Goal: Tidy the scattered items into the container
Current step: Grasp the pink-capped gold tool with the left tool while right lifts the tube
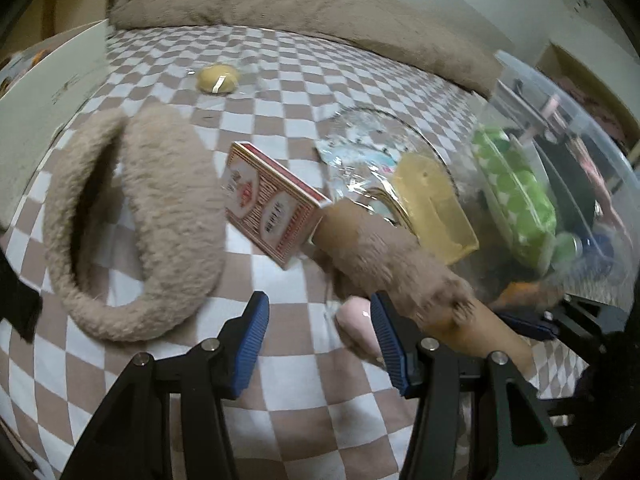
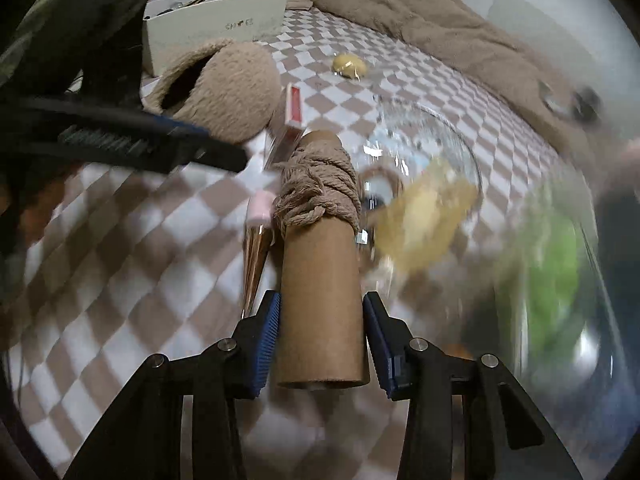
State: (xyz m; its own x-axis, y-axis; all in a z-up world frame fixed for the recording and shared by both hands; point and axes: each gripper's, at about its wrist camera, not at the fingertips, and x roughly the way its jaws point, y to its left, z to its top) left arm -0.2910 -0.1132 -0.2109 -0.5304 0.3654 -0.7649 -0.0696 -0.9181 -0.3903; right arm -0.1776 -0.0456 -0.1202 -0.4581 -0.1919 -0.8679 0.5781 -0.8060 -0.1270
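The right gripper (image 2: 322,338) is closed on a cardboard tube (image 2: 322,292) wound with tan yarn (image 2: 318,188) at its far half, the blue pads pressing the bare cardboard end from both sides, with the tube held above the checkered bed (image 2: 132,240). Its far end points toward the clear plastic container (image 1: 580,168) at the bed's right side, which already holds a yellow block (image 1: 434,208) and a green-dotted pack (image 1: 516,196). The left gripper (image 1: 320,328) hangs open and empty over the middle of the bed, its jaws well apart. Scattered items not yet in the container include a red card box (image 1: 272,200) just beside the tube's tip, a pink item (image 1: 358,332) on the bed under the tube, a fuzzy slipper (image 1: 168,216) toward the left edge, and a wrapped yellow ball (image 1: 218,78) near the brown blanket (image 1: 280,0) at the far edge. The step in hand looks like carrying the tube into the container. To do it well, keep the squeeze firm but not crushing, since hollow cardboard can buckle; lift the tip clear of the container's rim before moving across; and lower it onto a free spot inside before releasing, so it does not roll back out or snag loose yarn strands on the card box.
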